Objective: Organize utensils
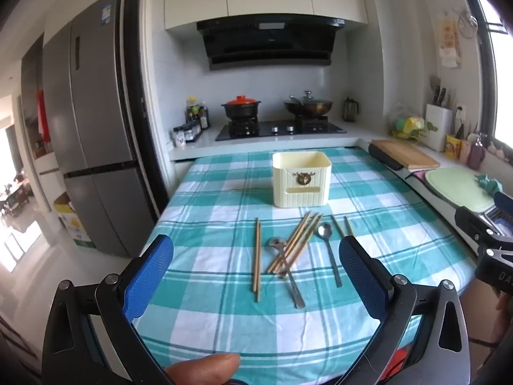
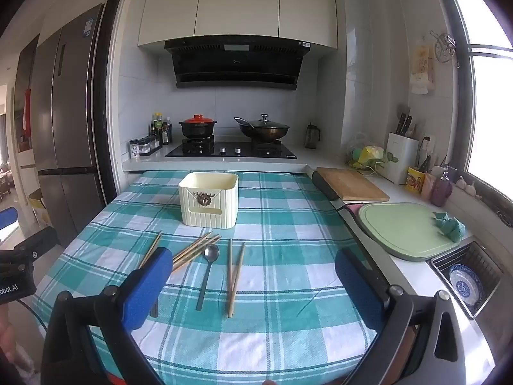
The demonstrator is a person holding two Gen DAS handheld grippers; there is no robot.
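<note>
A cream utensil holder stands on the teal checked tablecloth. In front of it lie wooden chopsticks: a left pair, a crossed pile, and a right pair. Two metal spoons lie among them: one under the pile, one to its right. My left gripper is open and empty above the near table. My right gripper is open and empty, to the right.
A counter behind holds a stove with a red-lidded pot and a wok. At right are a wooden board, a green board and a sink rack with a blue bowl. A fridge stands left.
</note>
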